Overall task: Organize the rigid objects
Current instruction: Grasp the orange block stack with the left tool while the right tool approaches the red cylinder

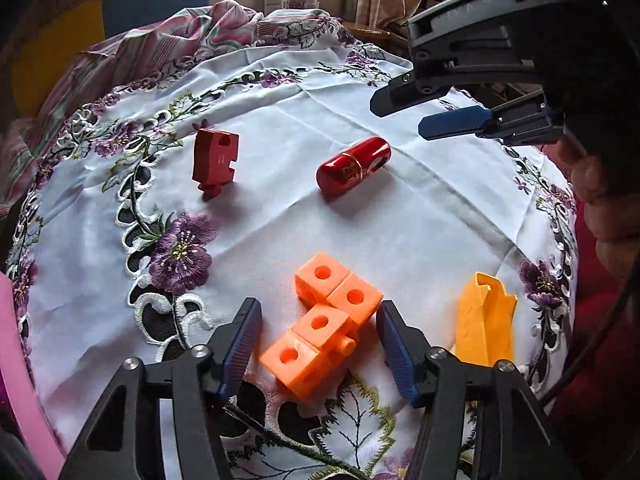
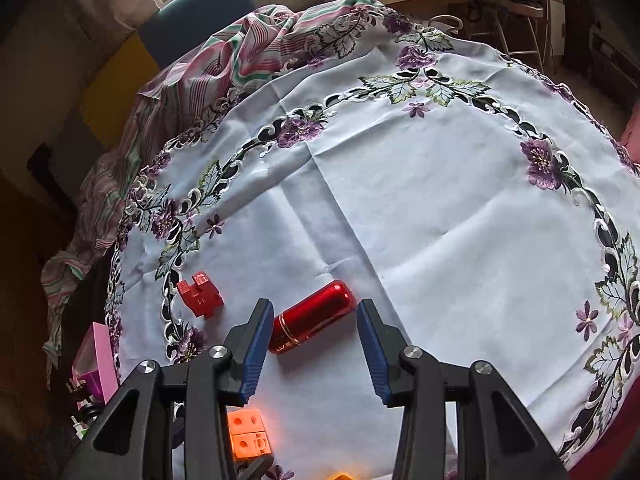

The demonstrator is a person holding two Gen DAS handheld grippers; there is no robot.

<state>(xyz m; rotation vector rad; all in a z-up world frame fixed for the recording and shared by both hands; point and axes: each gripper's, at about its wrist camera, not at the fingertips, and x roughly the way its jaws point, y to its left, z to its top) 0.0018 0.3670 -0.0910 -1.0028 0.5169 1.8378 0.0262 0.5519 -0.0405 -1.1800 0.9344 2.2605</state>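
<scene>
On the cloth (image 1: 280, 92) lay one red capsule (image 1: 353, 168), one red puzzle block (image 1: 214, 159), one orange cluster of four linked cubes (image 1: 320, 324) and one yellow piece (image 1: 486, 320). One pink box (image 2: 95, 360) sat at the edge.

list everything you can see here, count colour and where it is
orange linked cubes: 1 cluster, orange, near edge of the cloth, between the left gripper's fingers
yellow plastic piece: 1, yellow, right of the cubes
red capsule: 1, glossy red, lying mid-cloth
red notched block: 1, red, left of the capsule
tablecloth: 1, white with purple flower embroidery, covering the table
striped fabric: 1, pink and green, bunched at the far edge
pink box: 1, pink, left of the cloth
blue chair: 1, behind the table
left gripper: open, around the cubes
right gripper: open, above the capsule
</scene>
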